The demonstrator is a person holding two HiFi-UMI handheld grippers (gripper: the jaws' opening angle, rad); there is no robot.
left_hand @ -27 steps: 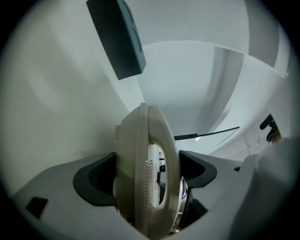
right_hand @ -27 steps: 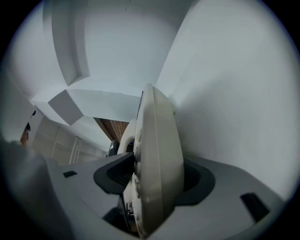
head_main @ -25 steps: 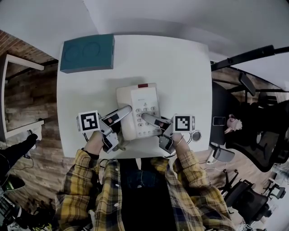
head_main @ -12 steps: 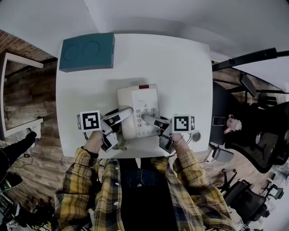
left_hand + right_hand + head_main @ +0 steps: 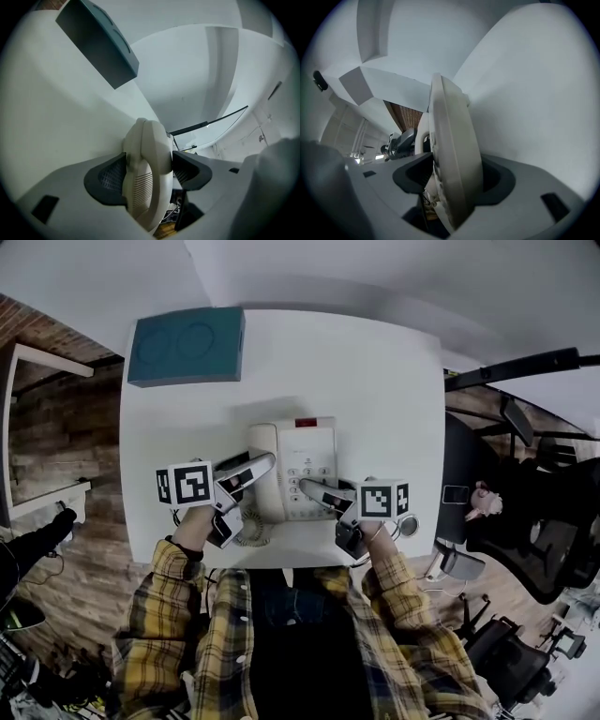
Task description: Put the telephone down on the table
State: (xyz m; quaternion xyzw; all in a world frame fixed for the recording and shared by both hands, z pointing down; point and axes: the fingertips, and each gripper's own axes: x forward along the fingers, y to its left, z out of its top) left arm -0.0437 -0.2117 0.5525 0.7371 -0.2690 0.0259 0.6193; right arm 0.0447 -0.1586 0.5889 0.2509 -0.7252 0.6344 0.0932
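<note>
Quick headcount, going by the head view:

- One cream plastic corded desk telephone [image 5: 305, 451].
- One white square table [image 5: 375, 381].
- One teal rectangular box [image 5: 186, 346], with two round dents in its top.
- Two handheld grippers, the left gripper [image 5: 269, 461] and the right gripper [image 5: 303, 486]. The left gripper's jaws have just been closing, with the telephone's handset between them.
- Two black-and-white marker cubes, one per gripper [image 5: 185, 484] [image 5: 382, 499].
- One person in a yellow plaid shirt [image 5: 281, 643], so a left hand [image 5: 194, 526] and a right hand [image 5: 373, 532].
- One small round grey disc [image 5: 408, 523] by the table's edge.
- At least two black office chairs [image 5: 530, 540] off to the side. I can't get an exact count.
</note>
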